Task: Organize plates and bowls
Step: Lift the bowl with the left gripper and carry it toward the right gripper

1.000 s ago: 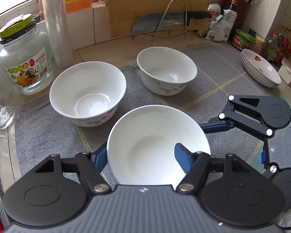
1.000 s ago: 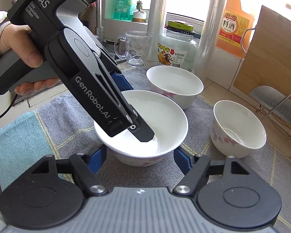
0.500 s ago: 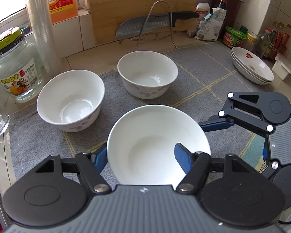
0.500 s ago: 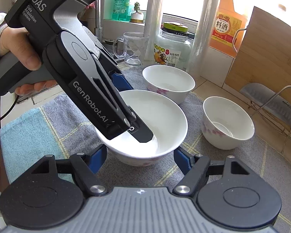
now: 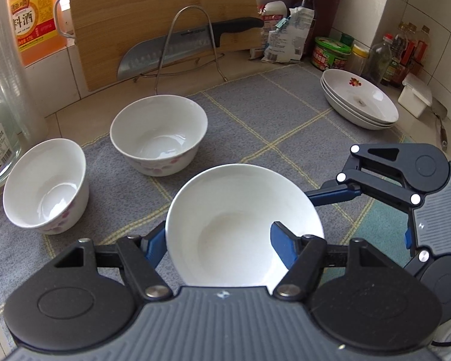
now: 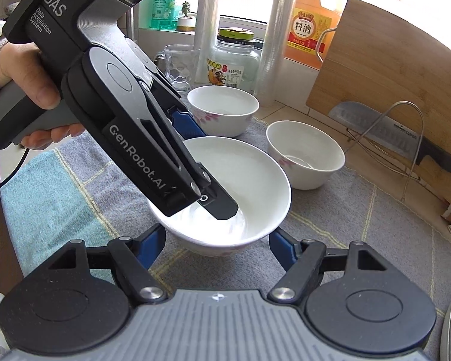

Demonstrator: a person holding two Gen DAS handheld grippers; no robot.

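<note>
Left claw (image 5: 219,240) clamped on the near rim of a white bowl (image 5: 243,225), one finger inside and one outside, bowl apparently lifted off the grey mat (image 5: 285,126). Right claw (image 6: 218,240) spread wide, empty, just beside that bowl. Two more bowls beyond it: middle bowl (image 5: 158,134) directly ahead and nearer, far bowl (image 5: 46,182) off left. Likely next: forward, nesting into the middle bowl. Stacked plates (image 5: 360,102) well right.

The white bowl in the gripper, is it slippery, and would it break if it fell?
The white bowl looks glazed and shiny, so probably slippery. The left gripper pinches only its rim wall, one jaw inside, so it might tilt or slide. It looks ceramic, likely stiff and breakable, though the cloth mat might cushion it.
</note>
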